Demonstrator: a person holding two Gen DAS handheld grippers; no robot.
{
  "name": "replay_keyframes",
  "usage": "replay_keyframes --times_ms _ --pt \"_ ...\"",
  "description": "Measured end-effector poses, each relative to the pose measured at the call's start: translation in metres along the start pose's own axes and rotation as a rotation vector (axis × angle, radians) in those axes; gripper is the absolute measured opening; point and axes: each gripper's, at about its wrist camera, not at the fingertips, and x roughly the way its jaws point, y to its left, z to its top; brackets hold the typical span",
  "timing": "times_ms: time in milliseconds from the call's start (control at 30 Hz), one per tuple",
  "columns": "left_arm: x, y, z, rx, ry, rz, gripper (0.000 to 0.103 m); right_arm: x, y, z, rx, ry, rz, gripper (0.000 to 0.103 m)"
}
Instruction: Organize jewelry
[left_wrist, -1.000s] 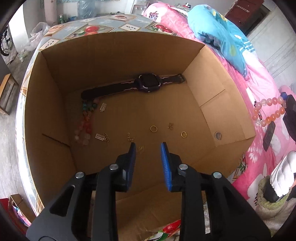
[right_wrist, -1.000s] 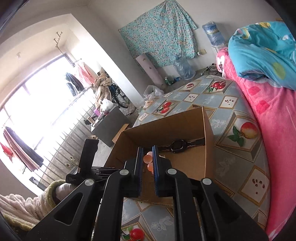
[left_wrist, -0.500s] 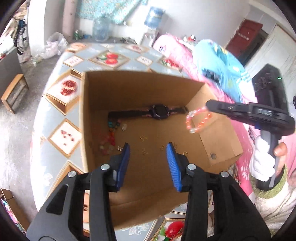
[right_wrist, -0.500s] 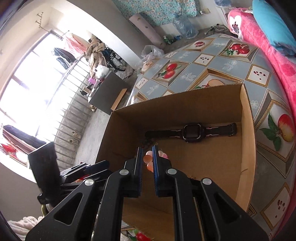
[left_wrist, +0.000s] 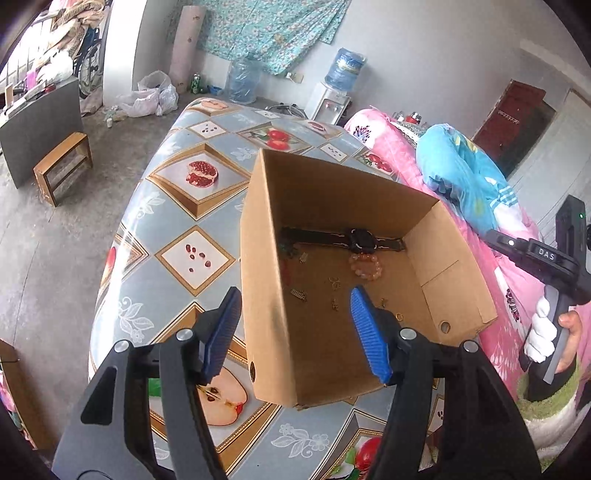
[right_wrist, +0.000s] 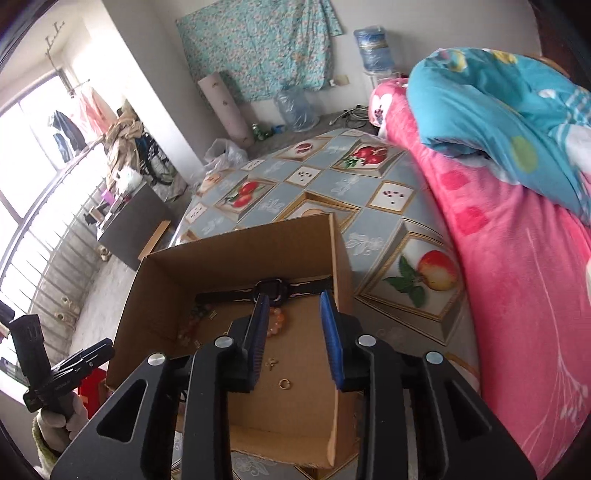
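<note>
Box (left_wrist: 424, 258) is sitting on the patterned table (left_wrist: 177, 229) beside the pink bed (right_wrist: 517, 295), its open top facing both cameras. Half a second ago the right gripper (right_wrist: 295, 332) was pinching the orange bead bracelet above the box; now its jaws are standing apart with nothing between them, and the bracelet (left_wrist: 365, 266) is lying flat on the box floor, just in front of the watch (left_wrist: 360, 240). That piece is looking sorted, so the person is probably turning to whatever jewelry is left outside the box, though none is showing in these views. The left gripper (left_wrist: 295, 332) is also spread and holding nothing, hanging over the box's near left corner, one finger outside the wall. The watch is stretching along the far wall, its long axis running left to right, face up. Smaller pieces, rings (right_wrist: 283, 384) and earrings (left_wrist: 334, 283), are lying scattered across the floor, and another bead string (right_wrist: 190, 326) is lying by the left wall.
</note>
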Motion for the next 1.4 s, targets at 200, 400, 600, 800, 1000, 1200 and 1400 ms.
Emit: replay_keyframes --times_ms 200,400,600,800,1000,1200,1400 --pt "0.028 -0.005 -0.014 -0.038 0.070 -0.023 0.062 0.016 -0.032 -0.031 0.104 0.099 -0.007 0.038" --pt "0.035 -0.019 -0.022 -0.019 0.063 0.038 0.070 0.043 -0.023 -0.057 0.075 0.206 0.018 0.046" --pt "0.031 -0.024 -0.026 -0.022 0.057 0.088 0.072 0.038 -0.007 -0.065 0.034 0.202 -0.030 0.046" --pt "0.017 -0.020 -0.041 -0.030 0.060 0.079 0.072 0.028 -0.012 -0.076 0.078 0.196 -0.007 0.047" --pt "0.007 -0.022 -0.056 -0.025 0.066 0.079 0.073 0.020 -0.010 -0.089 0.096 0.180 0.002 0.051" --pt "0.001 -0.025 -0.065 -0.012 0.066 0.093 0.073 0.017 -0.010 -0.093 0.094 0.172 -0.001 0.055" --pt "0.000 -0.027 -0.067 -0.012 0.068 0.102 0.073 0.018 -0.011 -0.093 0.097 0.168 -0.004 0.055"
